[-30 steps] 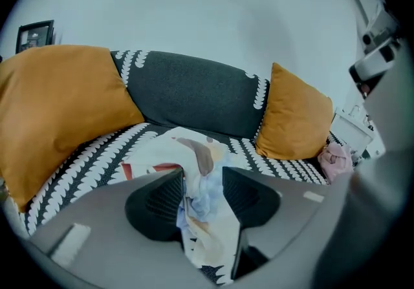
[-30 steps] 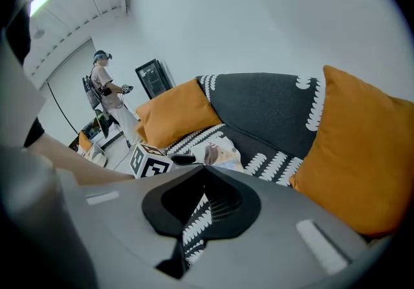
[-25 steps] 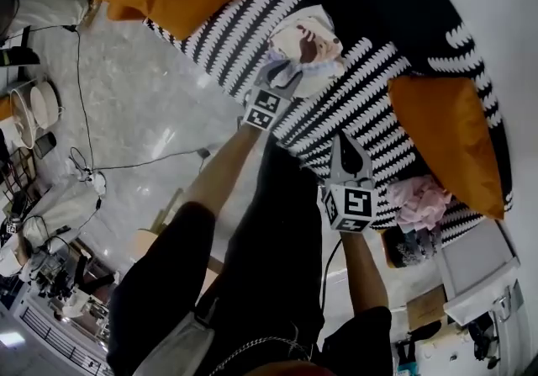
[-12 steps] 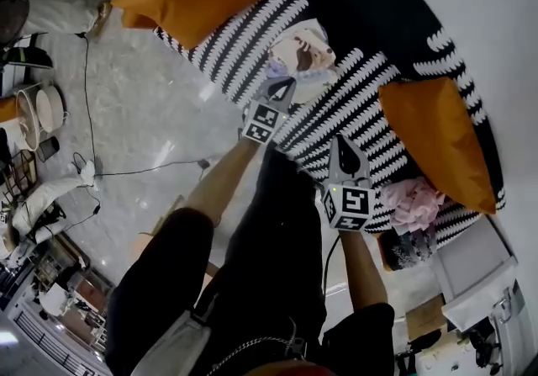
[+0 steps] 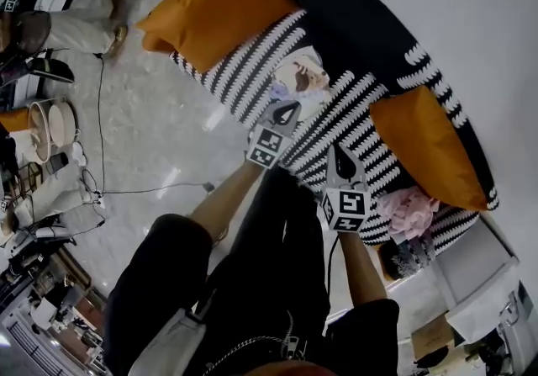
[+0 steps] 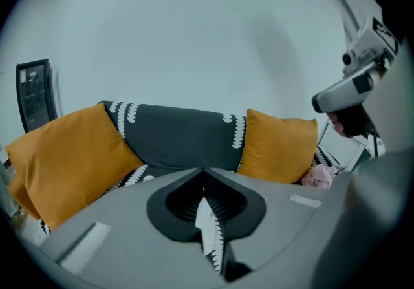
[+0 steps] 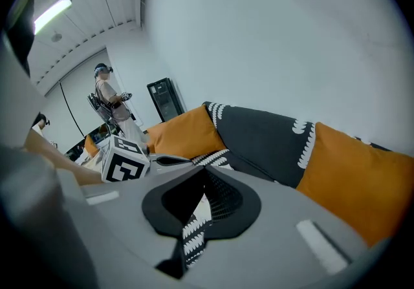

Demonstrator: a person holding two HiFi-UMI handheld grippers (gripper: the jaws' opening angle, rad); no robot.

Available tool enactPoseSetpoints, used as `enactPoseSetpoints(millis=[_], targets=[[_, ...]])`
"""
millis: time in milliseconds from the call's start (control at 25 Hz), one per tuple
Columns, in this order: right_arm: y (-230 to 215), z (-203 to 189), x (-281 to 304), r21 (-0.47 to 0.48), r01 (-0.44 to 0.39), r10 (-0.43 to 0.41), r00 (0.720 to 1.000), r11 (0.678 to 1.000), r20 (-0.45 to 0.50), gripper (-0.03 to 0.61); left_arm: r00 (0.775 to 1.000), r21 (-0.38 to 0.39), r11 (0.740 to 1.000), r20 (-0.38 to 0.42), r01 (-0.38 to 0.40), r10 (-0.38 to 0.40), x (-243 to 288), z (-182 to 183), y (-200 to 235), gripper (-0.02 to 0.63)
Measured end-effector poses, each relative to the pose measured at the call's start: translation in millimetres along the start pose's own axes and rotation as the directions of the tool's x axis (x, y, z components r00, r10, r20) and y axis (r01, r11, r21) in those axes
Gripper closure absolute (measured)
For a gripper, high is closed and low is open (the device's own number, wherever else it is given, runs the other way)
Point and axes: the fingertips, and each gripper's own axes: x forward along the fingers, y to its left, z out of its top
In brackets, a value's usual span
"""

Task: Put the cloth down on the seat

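Cloth (image 5: 304,78) lies on the striped sofa seat (image 5: 242,65) between the orange cushions (image 5: 220,6), just ahead of the left gripper (image 5: 289,107) and farther from the right gripper (image 5: 340,154), both pinched together on nothing, so the job looks done.

The person (image 5: 252,282) wears black; the grey left gripper (image 5: 291,104) and right gripper (image 5: 338,147) each bear 1 black-and-white marker cube (image 5: 267,147).
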Motion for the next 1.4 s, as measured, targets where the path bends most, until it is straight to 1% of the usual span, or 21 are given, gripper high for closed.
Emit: enactPoseSetpoints(millis=[240,400,680,840,1080,1240,1400], targets=[[-5,25,-15,-0.037,0.023,-0.021,0.999,0.999,0.045,0.575,0.997,0.027,1.0,0.08,-0.01,0.008,-24,58,-6,0.604],[-1,45,-35,-0.063,0.024,-0.019,0.997,0.998,0.079,0.575,0.991,0.038,0.999,0.133,-0.014,0.009,-49,95,-20,0.604],[14,101,-66,-0.132,0.031,-0.006,0.983,0.991,0.186,0.575,0.97,0.07,0.998,0.245,-0.005,-0.012,-95,169,-38,0.604],[19,110,-85,-0.139,0.032,-0.002,0.977,0.99,0.211,0.576,0.964,0.1,0.995,0.262,0.013,-0.039,-114,186,-59,0.604],[32,125,-112,-0.188,0.038,0.008,0.972,0.982,0.237,0.577,0.956,0.137,0.99,0.284,0.029,-0.067,-140,212,-82,0.604],[40,133,-129,-0.186,0.046,0.004,0.966,0.982,0.258,0.577,0.954,0.187,0.982,0.292,0.021,-0.075,-158,224,-92,0.604],[46,140,-143,-0.238,0.07,0.001,0.958,0.969,0.286,0.577,0.949,0.203,0.979,0.306,0.013,-0.076,-173,235,-100,0.604]])
